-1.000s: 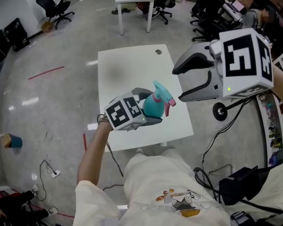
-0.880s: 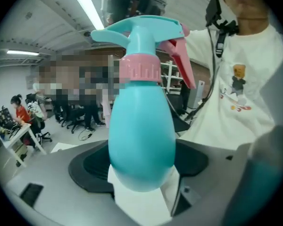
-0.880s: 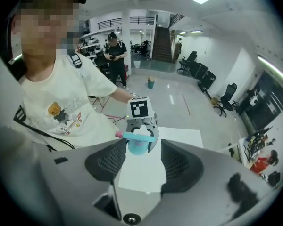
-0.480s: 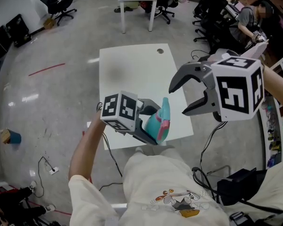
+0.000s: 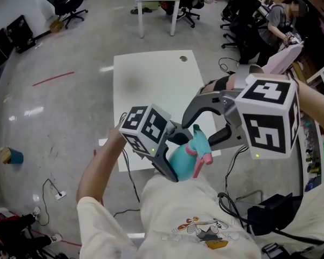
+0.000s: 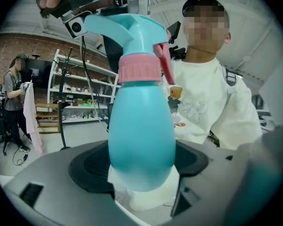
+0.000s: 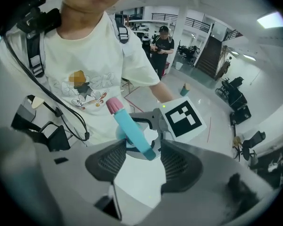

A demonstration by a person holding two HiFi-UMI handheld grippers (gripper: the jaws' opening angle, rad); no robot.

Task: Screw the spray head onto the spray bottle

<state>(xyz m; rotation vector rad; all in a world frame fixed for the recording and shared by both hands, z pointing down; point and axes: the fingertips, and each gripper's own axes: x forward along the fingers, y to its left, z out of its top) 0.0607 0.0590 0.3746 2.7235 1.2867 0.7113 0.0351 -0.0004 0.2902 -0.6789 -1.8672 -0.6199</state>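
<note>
Close against my chest, my left hand-held gripper (image 5: 175,152) is clamped on the lower body of the spray bottle (image 5: 182,165), holding it tilted in the air, off the tabletop. My right hand-held gripper (image 5: 203,127) stands open around the spray head (image 5: 198,143), not yet squeezing it. I judge the bottle to be light, thin plastic, smooth and rounded, so it could slip or dent under a hard squeeze. The ribbed pink collar (image 6: 139,70) looks like the place to grip for turning, not the thin trigger (image 6: 166,65). Only the left gripper view shows the collar sitting level on the neck. Only the right gripper view shows daylight beside the head. The head view alone shows the white tabletop (image 5: 151,74) beyond.
</note>
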